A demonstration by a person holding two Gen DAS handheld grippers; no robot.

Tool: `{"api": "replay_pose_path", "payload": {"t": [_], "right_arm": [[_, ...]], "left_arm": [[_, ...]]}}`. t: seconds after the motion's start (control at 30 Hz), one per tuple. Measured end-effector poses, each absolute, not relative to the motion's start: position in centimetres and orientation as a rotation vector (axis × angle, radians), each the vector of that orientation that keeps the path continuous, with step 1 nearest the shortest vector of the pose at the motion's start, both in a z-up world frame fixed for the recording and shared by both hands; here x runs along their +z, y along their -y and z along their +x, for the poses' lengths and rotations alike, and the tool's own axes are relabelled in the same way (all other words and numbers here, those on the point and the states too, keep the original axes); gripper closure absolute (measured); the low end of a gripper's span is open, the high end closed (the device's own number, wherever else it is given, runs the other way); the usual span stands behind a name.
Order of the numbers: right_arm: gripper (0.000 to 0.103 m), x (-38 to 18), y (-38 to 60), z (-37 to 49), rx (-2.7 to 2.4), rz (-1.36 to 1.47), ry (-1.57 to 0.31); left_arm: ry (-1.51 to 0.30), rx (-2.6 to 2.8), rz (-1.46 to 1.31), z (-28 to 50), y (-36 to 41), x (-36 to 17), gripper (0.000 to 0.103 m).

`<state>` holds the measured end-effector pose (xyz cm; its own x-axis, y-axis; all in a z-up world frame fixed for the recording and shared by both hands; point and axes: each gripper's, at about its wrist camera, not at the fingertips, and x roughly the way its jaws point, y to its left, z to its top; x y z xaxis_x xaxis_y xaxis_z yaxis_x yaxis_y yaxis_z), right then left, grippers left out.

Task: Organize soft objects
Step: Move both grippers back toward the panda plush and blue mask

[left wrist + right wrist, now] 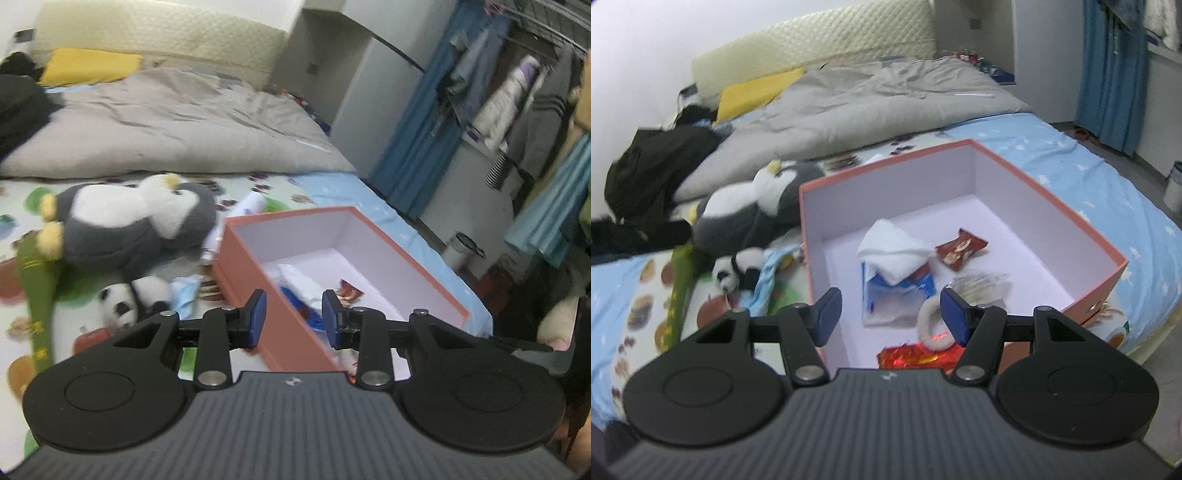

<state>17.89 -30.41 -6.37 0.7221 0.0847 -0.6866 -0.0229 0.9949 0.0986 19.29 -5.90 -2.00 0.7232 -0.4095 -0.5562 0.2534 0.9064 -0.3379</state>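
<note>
The soft objects still outside the container lie together on the patterned bed sheet (646,295), just left of the box: a grey-and-white plush penguin (125,221) on its side, a small plush panda (129,299) below it, and a crumpled pale-blue soft item (184,291) touching the panda. The salmon-coloured box (1027,173), lid off, stands on the sheet and already holds a folded white cloth (890,247) on a blue-and-white packet (897,295), two red wrappers (960,247), a pale ring (931,328) and a clear packet (979,286). Both tongs are released with nothing between the pads: the left gripper (293,317) stands part-open above the near-left box wall, and the right gripper (890,314) stands wider above the box interior. The step in hand, judged from this layout, is fetching the next soft object. Recommended procedure: assign the left gripper to the panda, the nearest item; approach from above with the jaws spanning the body, not a limb, and close until the plush compresses slightly. The penguin is bulky; widen the jaws fully and take it at a narrow part, or use both grippers. Clear the box rim during transfer, as a trailing limb could drag the wall. Deposit into the bare far half of the box floor. A green banner-like strip (37,288) lies partly under the penguin; avoid catching it.
</note>
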Motion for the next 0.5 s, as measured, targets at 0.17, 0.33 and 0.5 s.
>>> {"api": "replay_pose_path", "payload": {"t": [0.17,0.33,0.5], "right_arm": [[0.041,-6.3,28.4,17.1,0.111,0.051,-0.736],[0.041,-6.1,26.0,15.7,0.167,0.009,-0.716],[0.041,-5.8,23.5,13.4,0.236,0.001,-0.686]], "left_arm": [[-0.66,-0.296,-0.268,16.7,2.3,-2.7,0.065],[-0.657,-0.255,-0.269,14.4,0.3,-3.6,0.065],[-0.668,-0.21,-0.286,12.0,-1.0,-4.9,0.065]]}}
